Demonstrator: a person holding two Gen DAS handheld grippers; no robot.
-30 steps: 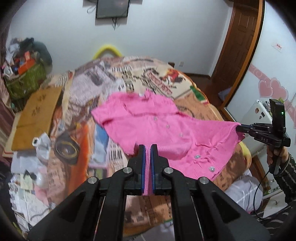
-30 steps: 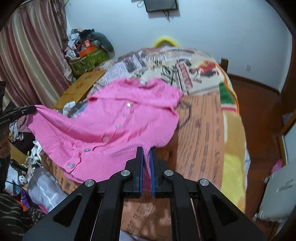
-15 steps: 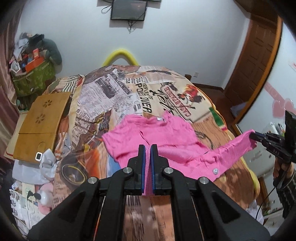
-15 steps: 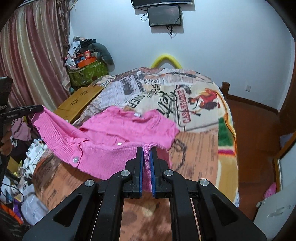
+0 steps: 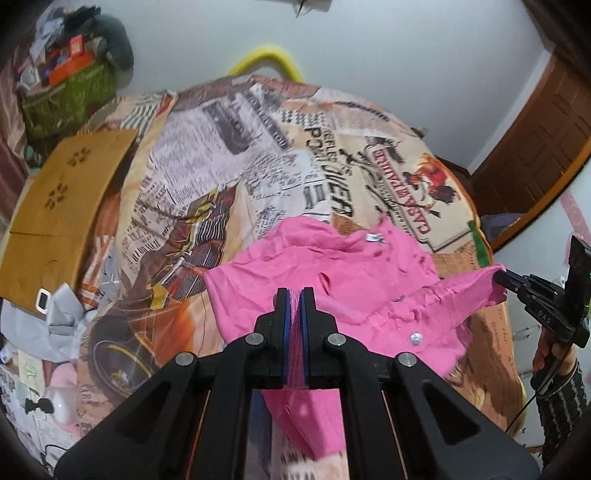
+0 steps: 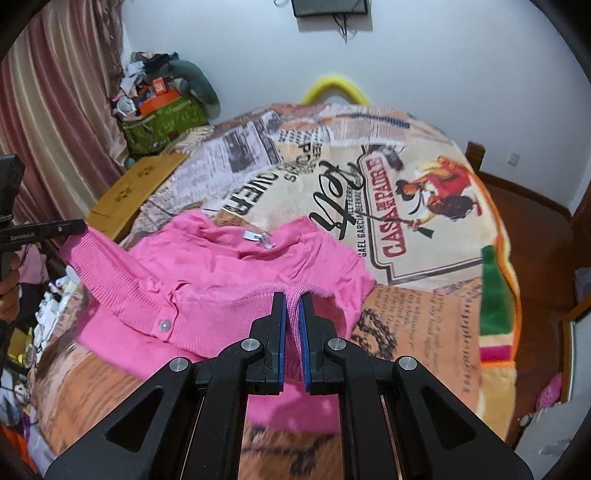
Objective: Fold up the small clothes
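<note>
Bed (image 6: pixel 424 295) under newspaper-print cover (image 5: pixel 236 147), "CASA" poster motif right. Yellow arched headboard (image 6: pixel 334 86) at far end. Wooden board (image 5: pixel 55 206) on bed's left side. Green bag (image 6: pixel 162 122) piled with clutter far left. Pink curtain (image 6: pixel 48 110) left. Wall screen (image 6: pixel 330 7) above. Wooden door (image 5: pixel 535 129) right.

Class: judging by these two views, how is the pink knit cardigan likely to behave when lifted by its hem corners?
The pink cardigan is probably floppy: it sags and creases between the left gripper and the right gripper. Likely light, since two small pinches carry the hem. The knit looks unlikely to slip.
</note>
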